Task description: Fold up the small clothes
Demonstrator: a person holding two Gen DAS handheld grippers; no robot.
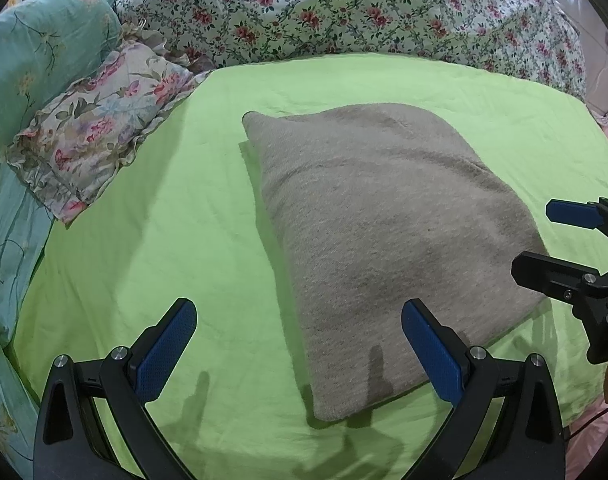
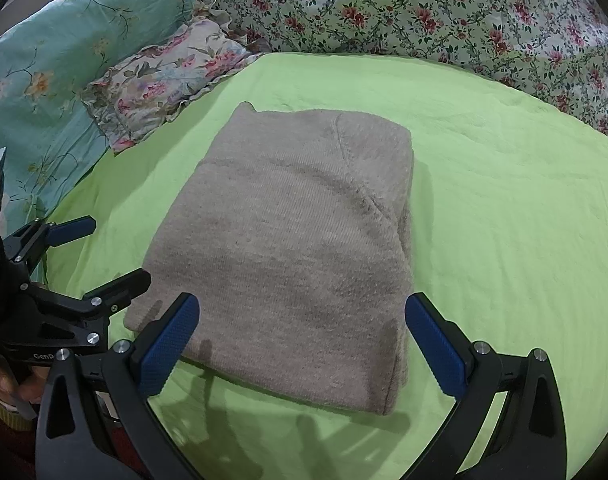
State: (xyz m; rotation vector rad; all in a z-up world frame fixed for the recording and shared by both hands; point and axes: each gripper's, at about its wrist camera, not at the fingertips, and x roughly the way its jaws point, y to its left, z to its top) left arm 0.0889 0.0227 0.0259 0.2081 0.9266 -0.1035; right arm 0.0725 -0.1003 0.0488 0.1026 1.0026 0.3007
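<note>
**Left wrist view: both tools spread above a folded grey garment**

Left wrist view first, nearest things first: my left tool (image 1: 299,344) has its blue pads wide apart and nothing between them, held just above the green sheet (image 1: 163,240). Its right pad sits over the near edge of the grey knit garment (image 1: 384,240); whether it touches the cloth I can't quite tell. At the right edge of this view my right tool (image 1: 544,236) comes in from the side, fingers spread, close to the garment's right edge.

From the right wrist view, my right tool (image 2: 304,340) is likewise spread with nothing in its grip, poised over the near edge of the garment (image 2: 295,248). The garment lies folded into a thick, roughly rectangular bundle in the middle of the sheet, with a curved seam showing near its far end. My left tool (image 2: 103,252) shows at the left, near the bundle's near left corner.

Further back, a frilled floral pillow (image 2: 163,80) rests at the sheet's far left, with teal floral bedding (image 2: 43,72) beyond and a rose-print quilt (image 2: 424,8) heaped along the far side.
</note>
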